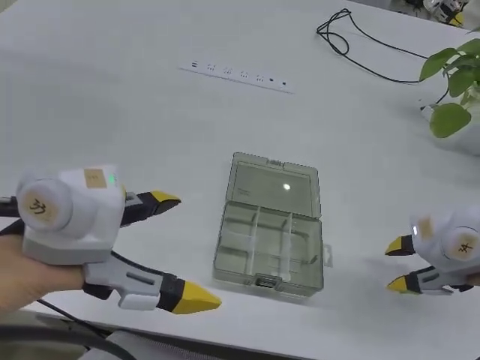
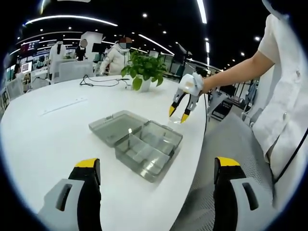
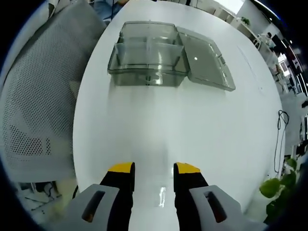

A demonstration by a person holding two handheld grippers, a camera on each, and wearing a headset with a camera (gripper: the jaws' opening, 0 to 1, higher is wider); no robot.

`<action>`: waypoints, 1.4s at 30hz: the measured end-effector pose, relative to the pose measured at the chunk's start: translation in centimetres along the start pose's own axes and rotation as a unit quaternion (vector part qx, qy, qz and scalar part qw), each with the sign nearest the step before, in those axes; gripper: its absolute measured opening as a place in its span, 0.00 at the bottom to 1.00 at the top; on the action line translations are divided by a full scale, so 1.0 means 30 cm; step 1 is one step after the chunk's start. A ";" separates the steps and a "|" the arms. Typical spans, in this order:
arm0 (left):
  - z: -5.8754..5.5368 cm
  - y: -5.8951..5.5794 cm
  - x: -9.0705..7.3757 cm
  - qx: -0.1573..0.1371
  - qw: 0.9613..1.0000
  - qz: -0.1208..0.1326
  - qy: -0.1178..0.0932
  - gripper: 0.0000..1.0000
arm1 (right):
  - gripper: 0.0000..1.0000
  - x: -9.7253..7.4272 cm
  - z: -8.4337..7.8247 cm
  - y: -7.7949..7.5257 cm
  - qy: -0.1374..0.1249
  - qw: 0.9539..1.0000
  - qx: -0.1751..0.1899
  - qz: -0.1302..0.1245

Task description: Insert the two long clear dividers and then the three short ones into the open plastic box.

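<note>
Head view shows the open plastic box [image 1: 232, 274] in the middle of the white table [image 1: 112, 112], its lid [image 1: 274, 184] lying flat behind it. Clear dividers [image 1: 255, 229] already stand inside and cut it into small rooms, but I cannot count them. One little clear piece [image 1: 328, 256] lies just beside the box, maybe a short one still to go in. The left gripper [image 1: 187, 250] is spread wide and holds nothing. The right gripper [image 1: 399, 264] is a bit open and holds nothing too

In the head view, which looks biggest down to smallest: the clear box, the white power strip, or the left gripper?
Largest: the left gripper, though nearness to the camera inflates it.
Next: the plastic box.
Smallest: the power strip, thin and farthest away.
</note>
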State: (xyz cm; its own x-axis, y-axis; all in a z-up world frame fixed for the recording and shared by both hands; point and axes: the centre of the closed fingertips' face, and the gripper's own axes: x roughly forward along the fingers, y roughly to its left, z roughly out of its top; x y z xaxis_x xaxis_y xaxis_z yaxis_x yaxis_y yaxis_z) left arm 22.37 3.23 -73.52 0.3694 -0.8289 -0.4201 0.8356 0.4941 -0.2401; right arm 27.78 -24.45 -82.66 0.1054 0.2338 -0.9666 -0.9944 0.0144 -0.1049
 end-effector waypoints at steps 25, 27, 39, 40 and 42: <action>0.233 -0.073 0.078 -0.074 0.995 -0.030 -0.062 0.81 | 0.33 -0.285 0.402 0.010 -0.100 0.991 -0.025 -0.091; 0.250 -0.087 0.087 -0.103 0.992 -0.040 -0.067 0.79 | 0.33 -0.297 0.420 0.010 -0.102 0.990 -0.032 -0.095; 0.305 -0.145 0.150 -0.220 0.970 -0.072 -0.081 0.55 | 0.33 -0.373 0.558 0.052 -0.118 0.985 -0.055 -0.114; 0.306 -0.152 0.156 -0.224 0.968 -0.075 -0.080 0.54 | 0.33 -0.376 0.565 0.052 -0.120 0.985 -0.055 -0.116; 0.307 -0.168 0.167 -0.234 0.966 -0.082 -0.078 0.50 | 0.33 -0.383 0.580 0.054 -0.120 0.984 -0.055 -0.120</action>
State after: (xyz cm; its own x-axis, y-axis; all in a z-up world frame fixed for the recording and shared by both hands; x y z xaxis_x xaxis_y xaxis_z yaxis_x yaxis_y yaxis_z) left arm 23.78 -5.84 -66.36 0.3346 -0.9175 -0.2151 0.6263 0.3870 -0.6767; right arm 24.77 -10.20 -67.65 0.3178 0.4588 -0.8297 -0.9327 -0.0058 -0.3605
